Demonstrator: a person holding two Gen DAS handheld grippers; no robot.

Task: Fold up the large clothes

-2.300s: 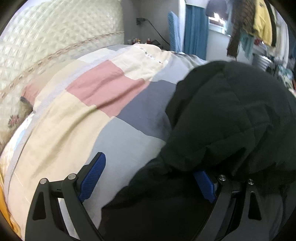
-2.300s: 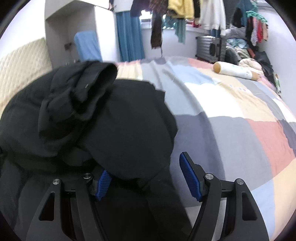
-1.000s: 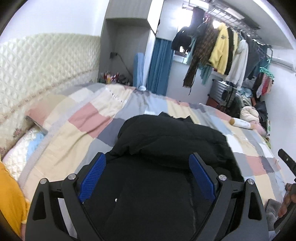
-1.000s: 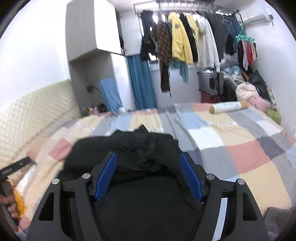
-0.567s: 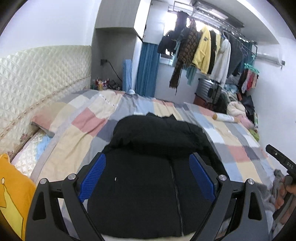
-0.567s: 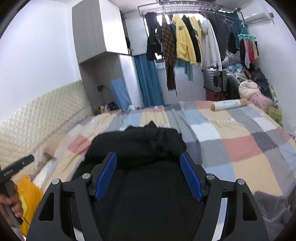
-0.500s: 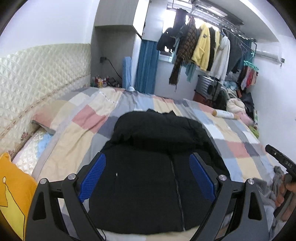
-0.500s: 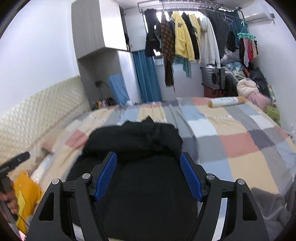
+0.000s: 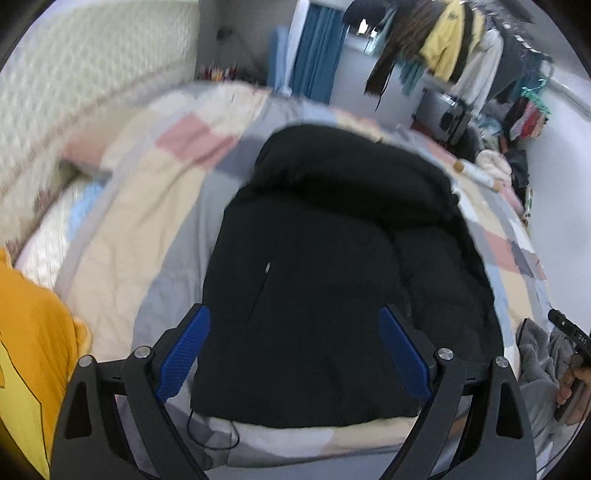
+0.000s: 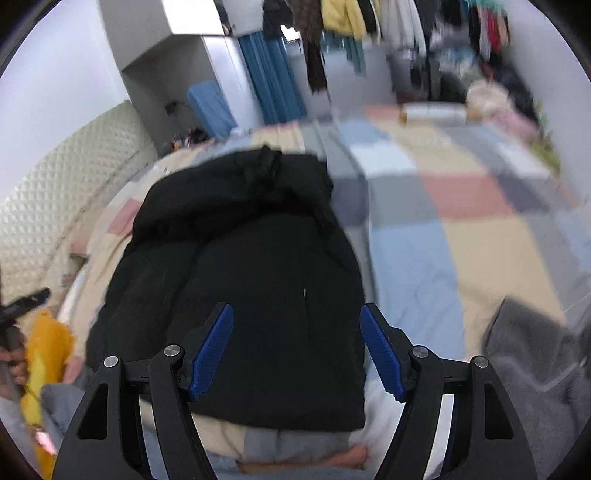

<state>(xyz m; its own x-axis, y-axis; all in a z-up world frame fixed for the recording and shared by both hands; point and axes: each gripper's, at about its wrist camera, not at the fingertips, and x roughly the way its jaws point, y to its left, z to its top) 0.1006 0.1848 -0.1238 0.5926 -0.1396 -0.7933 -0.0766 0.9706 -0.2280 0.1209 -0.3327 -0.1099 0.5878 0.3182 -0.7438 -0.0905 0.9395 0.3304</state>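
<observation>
My left gripper (image 9: 293, 349) and right gripper (image 10: 295, 349) both hang w/ blue pads spread, nothing pinched. The black puffy zip-front jacket (image 9: 332, 280) lies flat on the pastel checked quilt (image 10: 461, 229), hem twd me, hood end folded over at far side.

Both views motion-blurred; hanging clothes (image 10: 354, 18) just smears. Yellow item (image 9: 33, 350) cut off by left edge. Grey fabric (image 10: 535, 369) cropped at right; bed's (image 10: 424, 251) near edge hidden behind grippers.
</observation>
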